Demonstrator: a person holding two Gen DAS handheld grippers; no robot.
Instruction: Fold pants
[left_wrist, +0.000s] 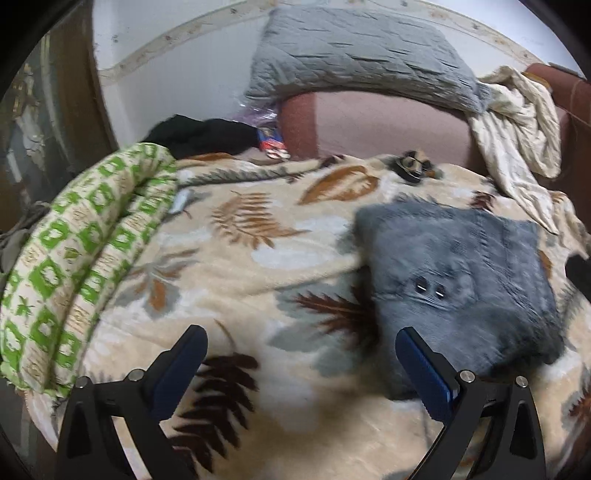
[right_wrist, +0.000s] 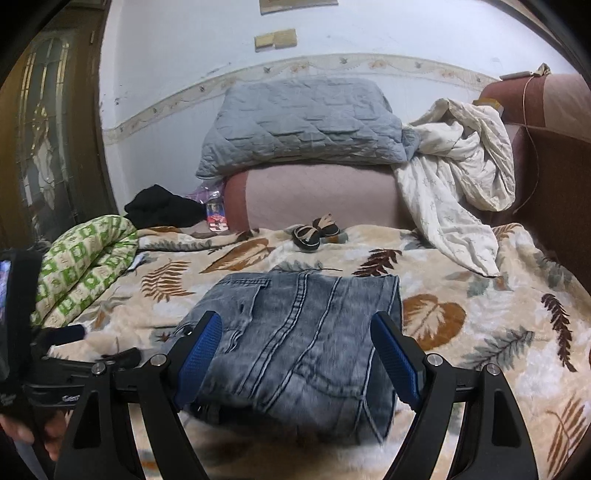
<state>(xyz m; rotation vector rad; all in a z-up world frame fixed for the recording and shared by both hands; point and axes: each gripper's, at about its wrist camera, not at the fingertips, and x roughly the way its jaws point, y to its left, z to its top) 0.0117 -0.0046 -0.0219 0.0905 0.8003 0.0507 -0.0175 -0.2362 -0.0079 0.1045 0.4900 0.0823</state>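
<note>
Spread over the bed, a leaf-print blanket carries the grey jeans already folded into a compact block, with both left tongs and right tongs apart and empty, so folding looks essentially finished.

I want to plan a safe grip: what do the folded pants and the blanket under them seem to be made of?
The folded pants look like faded grey-blue denim: raised double seams, stitched pocket, matte woven surface. The blanket beneath looks like soft plush fleece, probably synthetic: fuzzy pile, leaf print with blurred edges.
</note>
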